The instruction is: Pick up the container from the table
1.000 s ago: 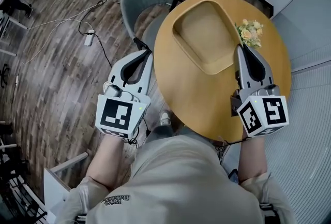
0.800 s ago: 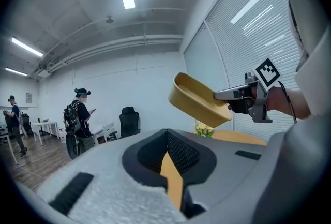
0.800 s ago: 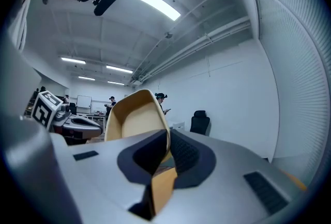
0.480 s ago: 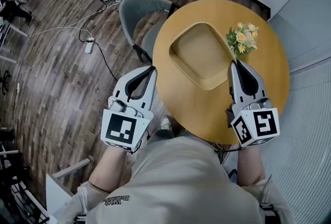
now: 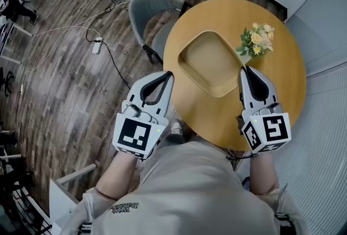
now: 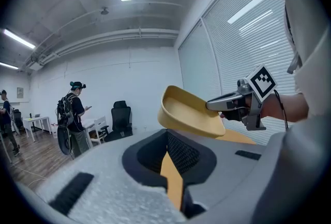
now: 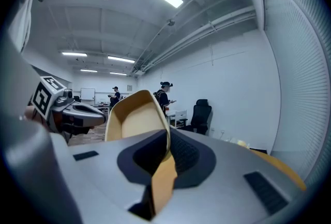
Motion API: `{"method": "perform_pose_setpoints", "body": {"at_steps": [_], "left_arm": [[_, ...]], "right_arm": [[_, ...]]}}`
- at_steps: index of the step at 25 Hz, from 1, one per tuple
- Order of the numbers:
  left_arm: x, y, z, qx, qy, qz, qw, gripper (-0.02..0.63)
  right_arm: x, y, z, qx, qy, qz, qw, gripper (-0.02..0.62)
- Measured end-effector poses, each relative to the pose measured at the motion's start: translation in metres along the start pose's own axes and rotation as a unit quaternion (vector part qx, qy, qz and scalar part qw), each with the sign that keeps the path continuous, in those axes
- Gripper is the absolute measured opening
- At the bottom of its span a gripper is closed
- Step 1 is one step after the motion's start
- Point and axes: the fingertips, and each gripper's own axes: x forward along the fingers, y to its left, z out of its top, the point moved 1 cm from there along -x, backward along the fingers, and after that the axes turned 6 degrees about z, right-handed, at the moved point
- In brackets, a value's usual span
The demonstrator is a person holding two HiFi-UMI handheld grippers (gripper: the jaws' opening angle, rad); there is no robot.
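Note:
A tan, basin-shaped container (image 5: 209,63) lies on the round wooden table (image 5: 271,103). My right gripper (image 5: 245,69) is shut on its right rim; in the right gripper view the rim of the container (image 7: 137,117) runs straight in between the jaws of the right gripper (image 7: 166,137). My left gripper (image 5: 169,73) is at the table's left edge, by the container's near-left rim. In the left gripper view the container (image 6: 189,112) rises just past the left gripper (image 6: 168,137), whose jaws are closed on a thin tan strip. Whether the container is off the table is unclear.
A small bunch of yellow flowers (image 5: 256,39) stands on the table just beyond the right gripper. A grey chair (image 5: 154,8) is tucked at the table's far left. A cable and power strip (image 5: 97,44) lie on the wooden floor. A slatted wall runs along the right.
The container has slid toward me with the right gripper, away from the flowers. The left gripper has moved right, from beside the table to the container's near-left rim.

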Motion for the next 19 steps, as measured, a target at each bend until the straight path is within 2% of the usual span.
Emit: {"method": "perform_pose_setpoints", "body": {"at_steps": [3,8,15,19], "left_arm": [[-0.0004,0.0001,-0.0053,0.012,0.002,-0.005,0.9999,0.02],[-0.0037,-0.0003,0.0032,-0.01,0.003,-0.003,0.9999,0.02],[-0.0006,0.0007,-0.0011,0.008,0.001,-0.006,1.0,0.02],[0.0004,0.001,-0.0026,0.003,0.007,-0.005,1.0,0.02]], "right_arm": [[0.0001,0.001,-0.0008,0.004,0.0,-0.001,1.0,0.041],[0.001,0.0005,-0.0015,0.002,0.004,-0.001,1.0,0.041],[0.0014,-0.0027,-0.0023,0.005,0.005,-0.001,1.0,0.041],[0.0032,-0.0019,-0.0019,0.007,0.006,0.004,1.0,0.041]]}}
